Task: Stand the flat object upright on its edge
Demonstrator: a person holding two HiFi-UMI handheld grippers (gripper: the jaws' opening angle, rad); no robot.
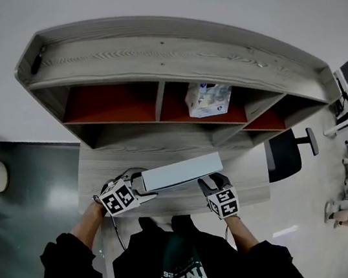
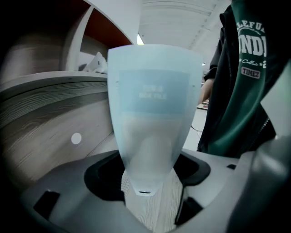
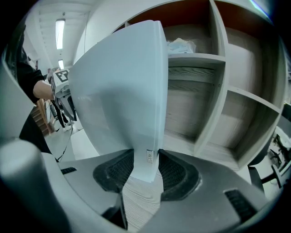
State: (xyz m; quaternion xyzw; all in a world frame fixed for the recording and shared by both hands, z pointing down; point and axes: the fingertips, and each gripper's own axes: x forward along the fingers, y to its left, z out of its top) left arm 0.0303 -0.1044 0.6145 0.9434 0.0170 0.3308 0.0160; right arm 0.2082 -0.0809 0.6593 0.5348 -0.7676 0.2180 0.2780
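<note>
Gripping the edge-up pale blue flat box point(image 1: 179, 172) by its right end with my right tool point(image 1: 212, 181); left tool point(image 1: 137, 183) gapes wide around its left end.

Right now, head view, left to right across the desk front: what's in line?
left claw → flat blue case → right claw → office chair

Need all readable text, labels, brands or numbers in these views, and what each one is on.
"TIMEZ": small patch on the person's sweatshirt, left gripper view.
"NDI", with "LEFUL" above it: large letters on the same sweatshirt, cut off at the folds.
"BOX FILE": faint and only roughly legible, on the pale box file; the line above it is blurred.
Small label on the box file's edge: too small to read.
Package in the shelf: print too small to read.
</note>
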